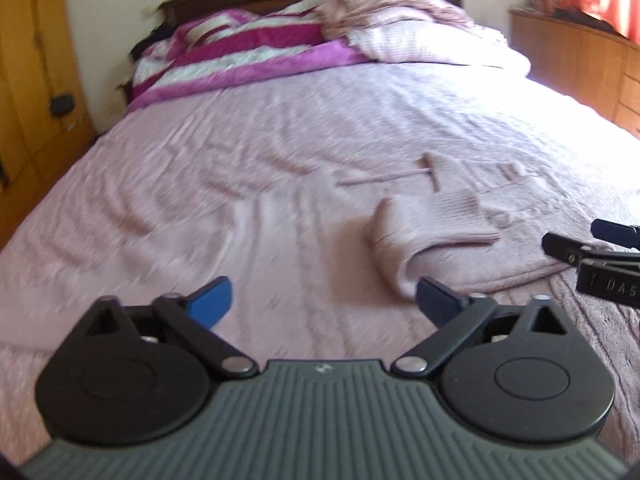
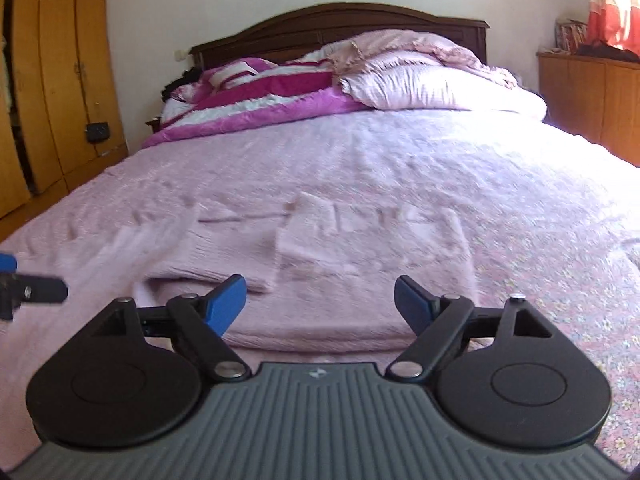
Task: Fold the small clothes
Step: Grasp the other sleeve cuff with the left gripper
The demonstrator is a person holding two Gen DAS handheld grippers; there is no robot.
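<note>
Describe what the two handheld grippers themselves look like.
The left gripper and right gripper match: a grey ribbed body with a small white logo, two round black discs, black linkage bars with silver pivots, and blue-padded jaws. The left view shows white letters "DAS" on the right gripper's black side. No cables or sleeves show.

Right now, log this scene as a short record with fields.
surface: bed with pink bedspread
garment: pale pink knit garment, lying flat, partly folded
left claw: open, holding nothing, hovering short of the garment
right claw: open, holding nothing, over the garment's near edge
head of bed: magenta and white striped blanket, pink pillow
blur: left wrist view is smeared
</note>
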